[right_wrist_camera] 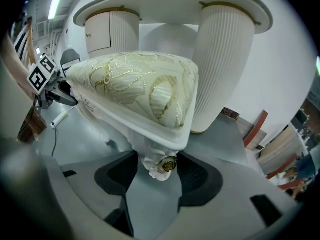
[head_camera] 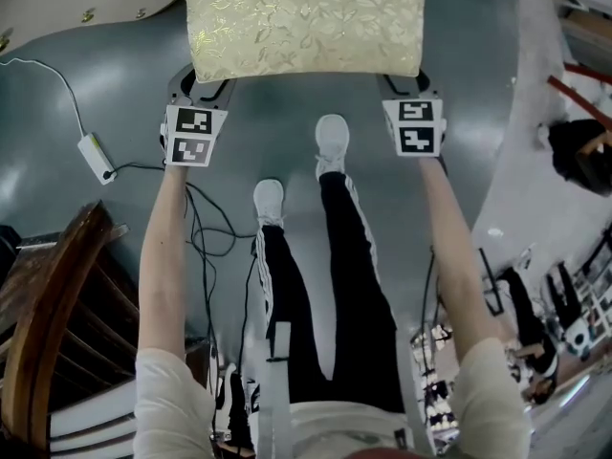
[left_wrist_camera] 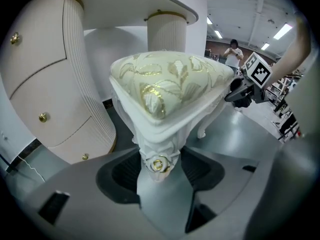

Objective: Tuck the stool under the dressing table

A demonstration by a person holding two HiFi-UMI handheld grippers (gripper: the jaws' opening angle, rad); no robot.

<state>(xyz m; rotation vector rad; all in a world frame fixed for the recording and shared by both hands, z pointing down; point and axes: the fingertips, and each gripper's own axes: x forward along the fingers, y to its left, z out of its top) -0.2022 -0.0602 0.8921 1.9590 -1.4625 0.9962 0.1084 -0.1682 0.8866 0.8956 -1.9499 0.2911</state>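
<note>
My left gripper (head_camera: 204, 86) is clamped on the near left corner leg of the stool (head_camera: 304, 17), and my right gripper (head_camera: 409, 86) on the near right corner leg, each just below the cream-and-gold cushion. The stool faces the recess between the two ribbed pedestals (right_wrist_camera: 222, 59) of the dressing table (right_wrist_camera: 170, 4). On the grey floor (head_camera: 287, 132), a white adapter (head_camera: 96, 157) with its cable lies left of the stool and apart from it. A dark wooden chair (head_camera: 48, 323) stands at my left.

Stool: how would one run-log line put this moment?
stool: before dressing table, not yet tucked | left tool: shut on stool corner | right tool: shut on other corner
</note>
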